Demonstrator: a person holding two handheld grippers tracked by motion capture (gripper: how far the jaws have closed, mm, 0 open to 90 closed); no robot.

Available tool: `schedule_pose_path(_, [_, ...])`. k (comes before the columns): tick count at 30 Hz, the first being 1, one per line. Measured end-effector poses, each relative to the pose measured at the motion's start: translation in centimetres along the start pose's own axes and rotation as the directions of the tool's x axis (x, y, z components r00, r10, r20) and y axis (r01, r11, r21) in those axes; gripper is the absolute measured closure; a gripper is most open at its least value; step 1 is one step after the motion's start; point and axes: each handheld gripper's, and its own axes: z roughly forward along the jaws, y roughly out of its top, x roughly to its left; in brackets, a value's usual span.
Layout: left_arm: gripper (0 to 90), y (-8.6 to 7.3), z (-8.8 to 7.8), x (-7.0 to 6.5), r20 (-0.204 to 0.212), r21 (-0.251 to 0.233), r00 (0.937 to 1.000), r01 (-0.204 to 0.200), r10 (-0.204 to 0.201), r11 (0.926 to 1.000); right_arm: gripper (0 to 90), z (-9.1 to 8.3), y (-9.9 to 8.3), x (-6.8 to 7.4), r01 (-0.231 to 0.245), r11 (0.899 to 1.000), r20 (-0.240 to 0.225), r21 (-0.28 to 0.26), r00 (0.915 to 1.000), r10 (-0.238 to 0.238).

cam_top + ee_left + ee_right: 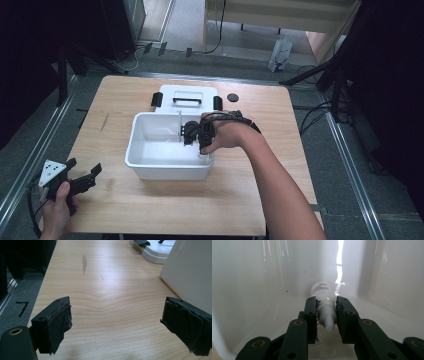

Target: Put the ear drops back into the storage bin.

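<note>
A white plastic bin (137, 131) stands mid-table with an inner divider. My right gripper (200, 137) reaches down into its right compartment. In the right gripper view, the jaws are shut on a small white bottle (323, 293) with a pointed cap, which lies on the bin floor (377, 315) with its cap toward the camera. My left gripper (82, 176) rests at the table's front left, held in a hand. It is open with nothing between its fingertips (58, 325), and the bin's outer wall (190, 270) shows on the right of the left gripper view.
The bin's white lid (187, 97) with a black handle and black latches lies flat behind the bin. A small black round disc (232, 97) sits to the lid's right. A grey smudge (84, 263) marks the wooden table (120, 205).
</note>
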Motion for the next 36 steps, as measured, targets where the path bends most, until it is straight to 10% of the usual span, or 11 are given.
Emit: schedule_pose_path(36, [9.7, 0.0, 0.0, -0.1, 0.002, 0.003, 1.0000, -0.007, 0.007, 1.0000, 66.4, 0.5, -0.4, -0.3, -0.043, 0.998, -0.017, -0.051, 0.9989, 0.043])
